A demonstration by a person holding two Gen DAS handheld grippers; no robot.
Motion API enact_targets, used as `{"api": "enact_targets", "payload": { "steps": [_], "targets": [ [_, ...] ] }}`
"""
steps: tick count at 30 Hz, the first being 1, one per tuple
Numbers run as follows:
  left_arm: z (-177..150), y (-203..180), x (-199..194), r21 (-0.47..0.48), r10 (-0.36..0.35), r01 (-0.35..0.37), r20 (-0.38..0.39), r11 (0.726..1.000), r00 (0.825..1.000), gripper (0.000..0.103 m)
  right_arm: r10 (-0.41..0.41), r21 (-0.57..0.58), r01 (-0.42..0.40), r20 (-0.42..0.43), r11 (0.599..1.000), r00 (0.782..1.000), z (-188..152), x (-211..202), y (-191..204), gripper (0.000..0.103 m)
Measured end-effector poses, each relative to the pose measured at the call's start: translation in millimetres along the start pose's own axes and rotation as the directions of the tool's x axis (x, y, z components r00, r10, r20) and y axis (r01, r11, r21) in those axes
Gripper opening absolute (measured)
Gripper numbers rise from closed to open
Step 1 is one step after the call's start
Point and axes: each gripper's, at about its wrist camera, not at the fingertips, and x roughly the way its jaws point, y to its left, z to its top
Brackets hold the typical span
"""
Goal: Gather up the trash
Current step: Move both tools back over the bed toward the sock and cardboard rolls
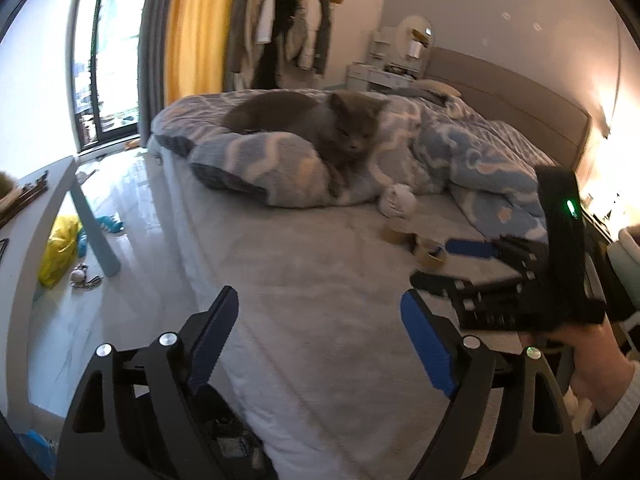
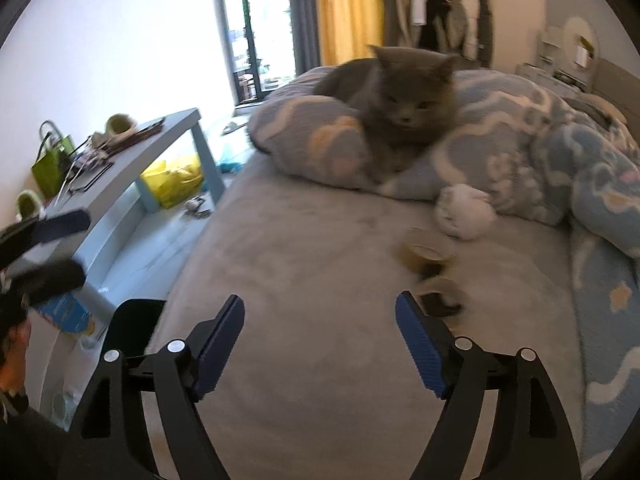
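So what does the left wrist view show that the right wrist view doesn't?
Only the left wrist view: the grey headboard, and the hand holding the right gripper, its jaws open by the tape rolls.

Only the right wrist view: a green bag on the blue-grey side table, and the left gripper at the left edge, blurred.

Both: the grey cat on the patterned duvet, a crumpled white wad, the tape rolls, and a yellow bag under the table.
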Motion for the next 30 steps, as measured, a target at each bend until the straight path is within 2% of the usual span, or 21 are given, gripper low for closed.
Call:
{"api": "enact_targets", "payload": {
  "steps": [6, 14, 21, 25, 30],
  "targets": [
    [-4.9, -25.3, 20.1, 0.036, -0.049, 0.051, -0.05, 0.998, 0.998, 0.089, -0.035, 0.057, 0.035, 0.008, 0.998, 0.999, 1.0, -4.5, -34.2, 0.085],
    [-7.7, -46.6, 48.0, 0.043, -0.121, 0.126, -0.099, 0.991, 0.988, 0.089, -0.059, 0.1, 0.059, -0.006, 0.993, 0.998, 4.1, 2.4, -65.1, 0.085],
    [-5.1, -66.7, 76.0, 0.072, -0.19, 0.202, -0.145, 0.977, 0.971, 0.09, -0.055, 0.105, 0.058, -0.033, 0.993, 0.998, 11.4, 16.5, -82.0, 0.085],
    [-4.5, -82.5, 90.7, 0.139, -0.219, 0.243, -0.168, 0.96, 0.961, 0.09, -0.056, 0.109, 0.061, -0.049, 0.992, 0.997, 17.6, 29.7, -93.5, 0.085],
    [3.8, -94.5, 104.9, 0.155, -0.288, 0.316, -0.18, 0.936, 0.941, 0.089, -0.038, 0.133, 0.048, -0.071, 0.99, 0.997, 24.9, 47.9, -110.5, 0.085]
  ]
}}
